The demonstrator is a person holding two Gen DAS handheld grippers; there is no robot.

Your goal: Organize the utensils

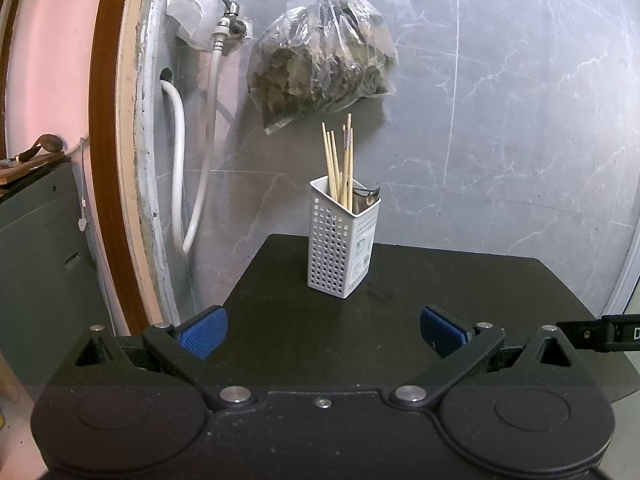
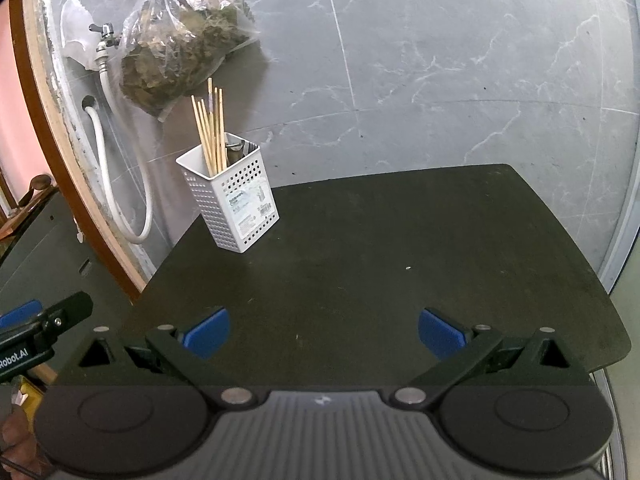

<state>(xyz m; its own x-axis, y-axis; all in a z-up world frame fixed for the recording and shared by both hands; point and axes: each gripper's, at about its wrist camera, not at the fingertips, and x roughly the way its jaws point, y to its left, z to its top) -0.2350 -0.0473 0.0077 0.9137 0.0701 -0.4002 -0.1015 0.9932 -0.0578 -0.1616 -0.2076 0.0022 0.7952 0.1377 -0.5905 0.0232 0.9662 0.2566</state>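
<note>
Door frame [image 1: 108, 160]: brown and cream curved band running down the left of the left wrist view; pink surface lying beyond it at far left.
Hose [image 1: 180, 168]: white; hanging from a tap [image 1: 230, 16] in the upper left of the left wrist view; looping down against the grey marbled wall [image 1: 500, 120].
Plastic bag [image 1: 324, 52]: clear, holding dark leafy matter; hanging on the wall at upper centre of the left wrist view, upper left of the right wrist view; sitting above and behind the holder.
Utensil holder [image 1: 340, 248]: white, perforated, labelled on one face; standing upright near the back edge of the black table [image 1: 460, 292]; showing at centre of the left wrist view and left of centre in the right wrist view [image 2: 230, 204].
Chopsticks [image 1: 340, 164]: pale wooden bundle; standing in the holder and rising well above its rim; leaning slightly; a dark metal item sitting beside them inside, too hidden to identify.
Left gripper [image 1: 324, 332]: lying at the bottom of its own view; blue pads [image 1: 204, 332] standing wide apart; holding nothing; well short of the holder.
Right gripper [image 2: 324, 332]: lying at the bottom of its own view; blue pads [image 2: 208, 332] spread wide; gripping nothing; hovering over bare table, the holder well apart toward upper left.
</note>
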